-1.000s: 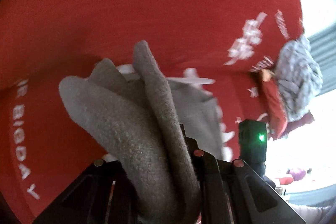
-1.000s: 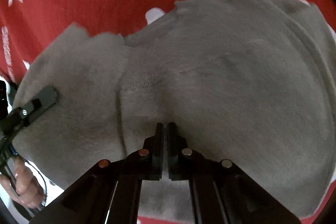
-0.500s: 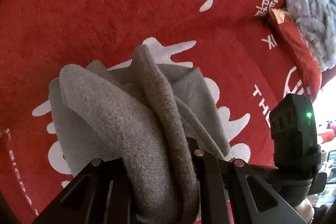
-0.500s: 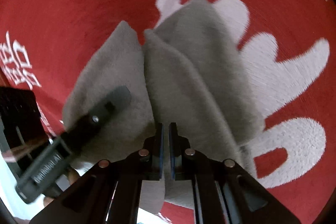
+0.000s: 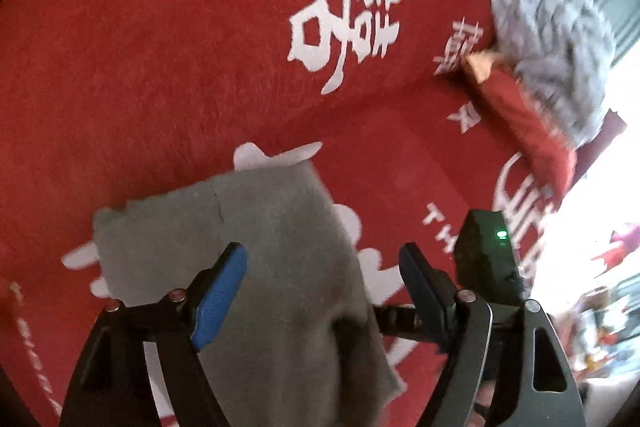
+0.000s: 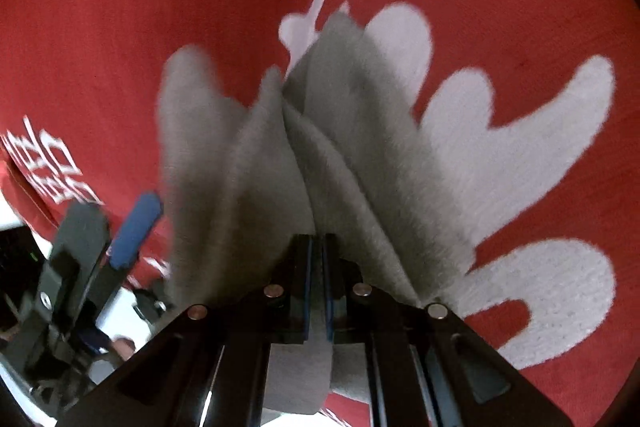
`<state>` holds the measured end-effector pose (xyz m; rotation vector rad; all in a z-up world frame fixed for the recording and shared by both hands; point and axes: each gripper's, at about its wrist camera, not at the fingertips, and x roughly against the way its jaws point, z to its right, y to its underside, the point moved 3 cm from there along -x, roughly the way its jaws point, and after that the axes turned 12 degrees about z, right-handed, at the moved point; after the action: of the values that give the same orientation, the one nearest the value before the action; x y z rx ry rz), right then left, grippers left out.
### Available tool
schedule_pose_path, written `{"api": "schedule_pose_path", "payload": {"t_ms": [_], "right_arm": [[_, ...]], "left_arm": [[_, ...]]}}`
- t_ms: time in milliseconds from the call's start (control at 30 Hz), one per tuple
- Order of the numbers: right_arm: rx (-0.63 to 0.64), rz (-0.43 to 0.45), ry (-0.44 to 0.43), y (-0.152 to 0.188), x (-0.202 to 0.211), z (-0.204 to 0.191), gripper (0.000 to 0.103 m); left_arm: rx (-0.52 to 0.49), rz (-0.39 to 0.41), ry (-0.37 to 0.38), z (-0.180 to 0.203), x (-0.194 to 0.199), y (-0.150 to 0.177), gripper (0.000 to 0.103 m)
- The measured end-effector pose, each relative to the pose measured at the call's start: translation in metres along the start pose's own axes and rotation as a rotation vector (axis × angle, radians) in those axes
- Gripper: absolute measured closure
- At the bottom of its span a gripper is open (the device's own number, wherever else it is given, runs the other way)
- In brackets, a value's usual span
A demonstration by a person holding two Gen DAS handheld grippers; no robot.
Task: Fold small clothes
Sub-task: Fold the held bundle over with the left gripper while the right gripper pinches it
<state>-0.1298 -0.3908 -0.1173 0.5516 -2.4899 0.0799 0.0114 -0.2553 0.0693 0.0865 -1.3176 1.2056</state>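
We note the left gripper [image 5: 322, 279] has just been opening: jaws now stand wide, blue pads clear of the grey cloth [image 5: 256, 247], which a half sec ago was bunched and clamped between them. Cloth lies btwn the spread fingers but is not pressed. Right gripper [image 6: 316, 287] is clamped on the cloth's near edge, jaws nearly together w/ fabric pinched; pleats fan away from it. Landmark: large white splash print [image 6: 500, 155] on the red mat [image 5: 140, 47]; cloth lies partly over it, far end down on the mat. Grey-and-red garment pile [image 5: 552, 39] sits well apart from the print, at the mat's far edge. Our judgement: left side of the fold is laid down; right side's release is not yet done.
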Motion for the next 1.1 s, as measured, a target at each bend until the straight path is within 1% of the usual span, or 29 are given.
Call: {"api": "schedule_pose_path", "payload": {"t_ms": [67, 100, 133, 200, 233, 267, 300, 333, 367, 433, 467, 500, 567, 600, 633, 667, 700, 733, 767, 800, 867, 900, 933, 967, 1000, 1033, 1067, 1100], "right_arm": [[-0.033, 0.011, -0.005, -0.003, 0.003, 0.008, 0.095], [-0.051, 0.015, -0.011, -0.004, 0.005, 0.011, 0.094], [-0.066, 0.02, -0.019, -0.005, 0.008, 0.013, 0.093], [-0.108, 0.035, -0.043, -0.007, 0.016, 0.018, 0.088], [-0.13, 0.042, -0.056, -0.008, 0.019, 0.021, 0.079], [-0.155, 0.05, -0.071, -0.009, 0.02, 0.024, 0.064], [-0.196, 0.061, -0.097, -0.011, 0.025, 0.029, 0.058], [-0.227, 0.068, -0.127, -0.012, 0.027, 0.032, 0.054], [-0.245, 0.072, -0.148, -0.016, 0.029, 0.033, 0.053], [-0.289, 0.071, -0.232, -0.019, 0.031, 0.035, 0.052], [-0.297, 0.062, -0.258, -0.02, 0.03, 0.034, 0.051], [-0.286, 0.04, -0.263, -0.021, 0.027, 0.032, 0.05], [-0.238, 0.004, -0.221, -0.022, 0.019, 0.025, 0.049], [-0.195, -0.02, -0.171, -0.022, 0.014, 0.02, 0.049], [-0.12, -0.047, -0.093, -0.022, 0.009, 0.014, 0.051], [-0.06, -0.059, -0.045, -0.022, 0.007, 0.007, 0.075], [0.06, -0.062, 0.051, -0.02, 0.007, -0.005, 0.084], [0.133, -0.048, 0.089, -0.018, 0.009, -0.014, 0.084], [0.196, -0.035, 0.096, -0.017, 0.012, -0.024, 0.085], [0.266, -0.013, 0.082, -0.015, 0.02, -0.038, 0.085], [0.33, 0.007, 0.099, -0.012, 0.029, -0.049, 0.085], [0.348, 0.004, 0.123, -0.011, 0.031, -0.047, 0.086], [0.361, 0.0, 0.174, -0.011, 0.029, -0.04, 0.086], [0.368, 0.0, 0.226, -0.012, 0.027, -0.034, 0.086], [0.378, -0.004, 0.319, -0.014, 0.024, -0.022, 0.086], [0.368, -0.006, 0.318, -0.015, 0.025, -0.014, 0.086], [0.346, 0.003, 0.294, -0.016, 0.027, -0.012, 0.086], [0.329, 0.02, 0.299, -0.018, 0.033, -0.009, 0.086]], "left_arm": [[0.038, -0.001, 0.001, -0.011, 0.004, 0.001, 0.024], [0.06, 0.005, -0.023, -0.021, 0.009, 0.002, 0.024], [0.065, 0.007, -0.038, -0.023, 0.008, 0.003, 0.024], [0.075, 0.003, -0.104, -0.043, 0.014, 0.012, 0.024], [0.08, -0.009, -0.134, -0.053, 0.015, 0.018, 0.024], [0.088, -0.03, -0.17, -0.064, 0.015, 0.025, 0.024], [0.102, -0.057, -0.211, -0.078, 0.016, 0.035, 0.024], [0.109, -0.066, -0.225, -0.084, 0.016, 0.041, 0.024], [0.114, -0.078, -0.244, -0.092, 0.018, 0.049, 0.024], [0.124, -0.104, -0.283, -0.108, 0.021, 0.067, 0.024], [0.13, -0.112, -0.289, -0.112, 0.022, 0.072, 0.024], [0.145, -0.13, -0.297, -0.118, 0.023, 0.081, 0.024], [0.165, -0.157, -0.302, -0.123, 0.022, 0.093, 0.024], [0.168, -0.166, -0.302, -0.123, 0.022, 0.098, 0.024], [0.168, -0.168, -0.301, -0.122, 0.022, 0.1, 0.024], [0.164, -0.167, -0.301, -0.12, 0.023, 0.102, 0.024], [0.156, -0.164, -0.298, -0.117, 0.025, 0.102, 0.024], [0.15, -0.161, -0.296, -0.116, 0.026, 0.102, 0.024], [0.139, -0.156, -0.295, -0.115, 0.027, 0.102, 0.024], [0.126, -0.157, -0.296, -0.113, 0.028, 0.104, 0.024], [0.12, -0.164, -0.289, -0.116, 0.026, 0.107, 0.023], [0.121, -0.169, -0.283, -0.117, 0.024, 0.111, 0.023], [0.126, -0.171, -0.282, -0.12, 0.024, 0.111, 0.017], [0.136, -0.173, -0.286, -0.123, 0.023, 0.112, 0.013], [0.149, -0.174, -0.285, -0.125, 0.026, 0.114, 0.012], [0.161, -0.175, -0.281, -0.127, 0.029, 0.116, 0.012], [0.166, -0.176, -0.279, -0.129, 0.031, 0.118, 0.012], [0.164, -0.177, -0.279, -0.13, 0.034, 0.12, 0.012]]}}
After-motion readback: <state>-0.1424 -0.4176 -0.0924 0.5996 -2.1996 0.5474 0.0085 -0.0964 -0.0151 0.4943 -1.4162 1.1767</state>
